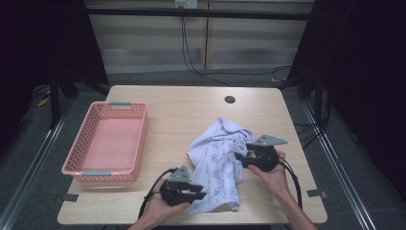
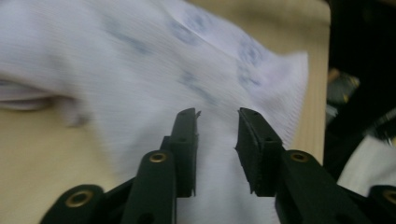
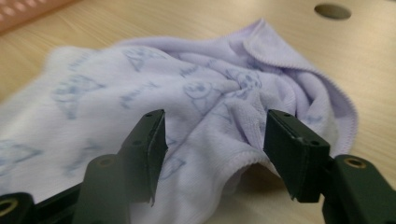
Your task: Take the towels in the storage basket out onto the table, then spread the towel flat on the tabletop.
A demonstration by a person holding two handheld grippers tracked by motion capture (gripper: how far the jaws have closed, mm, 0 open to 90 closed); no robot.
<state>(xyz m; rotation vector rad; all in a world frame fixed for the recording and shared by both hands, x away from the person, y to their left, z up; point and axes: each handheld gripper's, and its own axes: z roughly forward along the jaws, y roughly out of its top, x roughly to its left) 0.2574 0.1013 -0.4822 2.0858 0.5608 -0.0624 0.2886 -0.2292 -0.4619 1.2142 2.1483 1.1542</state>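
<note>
A pale lilac cloth [image 1: 218, 158] with a faint blue print lies crumpled on the wooden table [image 1: 182, 115], right of the middle. My left gripper [image 1: 201, 195] is held low at the cloth's near-left corner, pointing right. In the left gripper view its jaws [image 2: 217, 116] stand apart over the cloth [image 2: 116, 56] and nothing is pinched. My right gripper [image 1: 239, 158] sits at the cloth's right edge, pointing left. In the right gripper view its jaws [image 3: 215, 126] are wide apart, with a raised fold of the cloth [image 3: 93, 88] between them and clear of the pads.
A pink plastic basket [image 1: 143, 139] stands empty on the left side of the table. A round cable hole [image 1: 230, 99] lies near the far edge. Bare wood runs between basket and cloth. The table's front edge is close behind both hands.
</note>
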